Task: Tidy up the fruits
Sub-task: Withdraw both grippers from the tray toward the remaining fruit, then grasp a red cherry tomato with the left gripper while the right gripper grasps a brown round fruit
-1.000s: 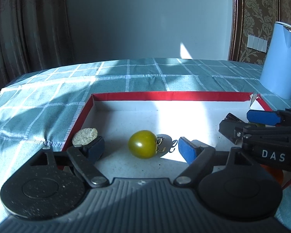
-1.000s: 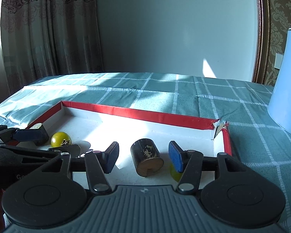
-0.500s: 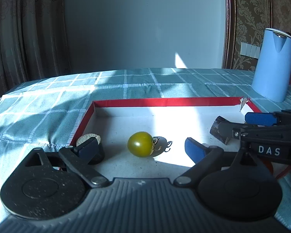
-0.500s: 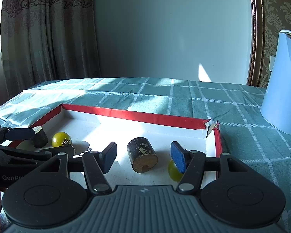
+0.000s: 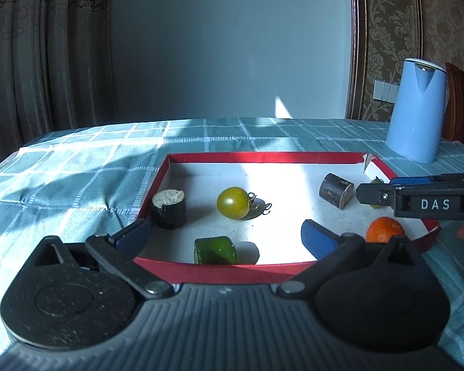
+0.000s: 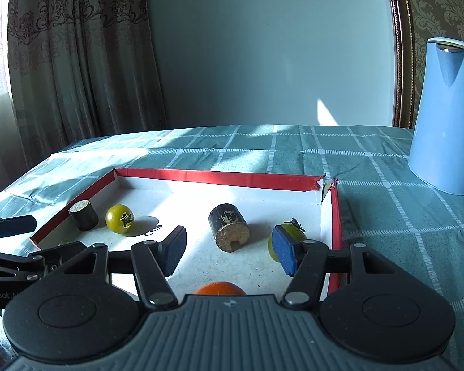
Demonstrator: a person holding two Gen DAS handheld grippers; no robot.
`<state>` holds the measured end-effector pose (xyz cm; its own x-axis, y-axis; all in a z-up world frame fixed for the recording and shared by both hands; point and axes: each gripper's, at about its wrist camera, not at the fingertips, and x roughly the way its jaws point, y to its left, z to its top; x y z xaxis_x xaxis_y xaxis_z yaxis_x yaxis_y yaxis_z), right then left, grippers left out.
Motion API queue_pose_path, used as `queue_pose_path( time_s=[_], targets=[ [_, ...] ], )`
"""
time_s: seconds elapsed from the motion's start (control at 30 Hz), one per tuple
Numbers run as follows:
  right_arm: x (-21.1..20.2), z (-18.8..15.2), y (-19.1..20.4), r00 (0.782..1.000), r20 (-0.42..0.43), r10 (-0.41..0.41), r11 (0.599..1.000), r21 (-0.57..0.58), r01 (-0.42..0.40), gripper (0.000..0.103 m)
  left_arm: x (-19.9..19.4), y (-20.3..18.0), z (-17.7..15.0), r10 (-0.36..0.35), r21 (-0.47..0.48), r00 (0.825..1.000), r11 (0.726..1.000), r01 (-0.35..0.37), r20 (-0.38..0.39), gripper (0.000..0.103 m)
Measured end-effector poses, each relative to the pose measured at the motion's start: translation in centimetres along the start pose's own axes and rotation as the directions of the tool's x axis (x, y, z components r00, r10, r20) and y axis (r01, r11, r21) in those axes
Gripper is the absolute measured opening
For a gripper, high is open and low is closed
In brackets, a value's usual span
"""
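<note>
Left wrist: left gripper (image 5: 224, 235) jaws opening, empty; right gripper (image 6: 229, 249) jaws half-wide, empty. Green tomato (image 5: 232, 202), orange (image 5: 385, 229) already in tray (image 5: 263, 157) at 12 o'clock; sorting apparently near done.

The tablecloth (image 5: 77, 170) is woven checked cloth, matt. The tray (image 5: 263, 157) looks like cardboard, its red rim slightly shiny, its white floor dusty. The tomato (image 5: 233, 202) is smooth and glossy. The kettle (image 6: 442, 117) is smooth plastic. The curtain (image 6: 77, 61) is patterned fabric.

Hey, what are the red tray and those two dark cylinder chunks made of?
Red tray: likely cardboard with a matte white inside, since its far corner is torn. Upright cylinder and lying cylinder: possibly sugarcane pieces, with dark smooth skin and pale fibrous cut ends.
</note>
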<state>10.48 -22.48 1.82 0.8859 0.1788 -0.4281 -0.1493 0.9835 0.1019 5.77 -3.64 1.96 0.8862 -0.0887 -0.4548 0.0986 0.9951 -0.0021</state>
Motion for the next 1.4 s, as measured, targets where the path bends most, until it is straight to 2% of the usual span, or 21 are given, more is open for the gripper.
queue_pose_path(
  time_s=[0.3, 0.37, 0.53, 0.63, 0.73, 0.97, 1.03, 1.1, 1.13, 1.27, 1.4],
  targets=[
    [-4.7, -2.9, 1.7, 0.997, 0.043, 0.071, 0.996, -0.050, -0.069, 0.060, -3.2, 1.6, -1.9, -0.091, -0.049, 0.996, 0.995, 0.091, -0.009, 0.103],
    [-5.6, -3.6, 2.1, 0.995, 0.056, 0.079, 0.995, -0.069, -0.075, 0.060, -3.3, 1.2, -2.2, -0.111, -0.023, 0.994, 0.994, 0.111, -0.024, 0.103],
    [-7.3, -5.4, 2.1, 0.995, 0.077, 0.061, 0.995, -0.082, -0.055, 0.060, -3.5, -0.4, -3.1, -0.109, 0.075, 0.993, 0.991, 0.111, -0.038, 0.103],
    [-7.4, -5.6, 1.6, 0.995, 0.064, 0.078, 0.996, -0.050, -0.075, 0.065, -3.8, -0.8, -3.7, -0.115, 0.108, 0.992, 0.987, 0.121, -0.052, 0.102],
    [-7.3, -5.6, 1.7, 0.995, 0.053, 0.088, 0.995, -0.052, -0.085, 0.065, -4.1, -0.9, -4.2, -0.120, 0.119, 0.991, 0.985, 0.126, -0.062, 0.099],
    [-7.2, -5.8, 2.0, 0.996, 0.051, 0.079, 0.995, -0.066, -0.075, 0.065, -3.4, -1.1, -4.4, -0.154, 0.126, 0.979, 0.977, 0.171, -0.137, 0.081],
    [-7.1, -5.8, 1.9, 0.996, 0.048, 0.076, 0.995, -0.061, -0.073, 0.065, -3.3, -1.4, -4.6, -0.153, 0.138, 0.977, 0.975, 0.174, -0.146, 0.080],
    [-7.1, -5.9, 2.0, 0.996, 0.046, 0.072, 0.996, -0.063, -0.069, 0.065, -3.1, -1.4, -4.6, -0.162, 0.138, 0.972, 0.973, 0.186, -0.167, 0.066],
    [-7.1, -5.9, 2.0, 0.996, 0.044, 0.071, 0.995, -0.066, -0.069, 0.065, -3.0, -1.4, -4.6, -0.171, 0.135, 0.968, 0.971, 0.197, -0.182, 0.064],
    [-6.9, -6.0, 2.3, 0.997, 0.035, 0.066, 0.995, -0.078, -0.063, 0.065, -3.3, -1.6, -4.8, -0.201, 0.147, 0.963, 0.962, 0.228, -0.179, 0.048],
    [-6.8, -6.0, 2.3, 0.998, 0.030, 0.062, 0.995, -0.078, -0.059, 0.065, -3.4, -1.9, -4.9, -0.213, 0.160, 0.961, 0.957, 0.242, -0.178, 0.041]
  ],
)
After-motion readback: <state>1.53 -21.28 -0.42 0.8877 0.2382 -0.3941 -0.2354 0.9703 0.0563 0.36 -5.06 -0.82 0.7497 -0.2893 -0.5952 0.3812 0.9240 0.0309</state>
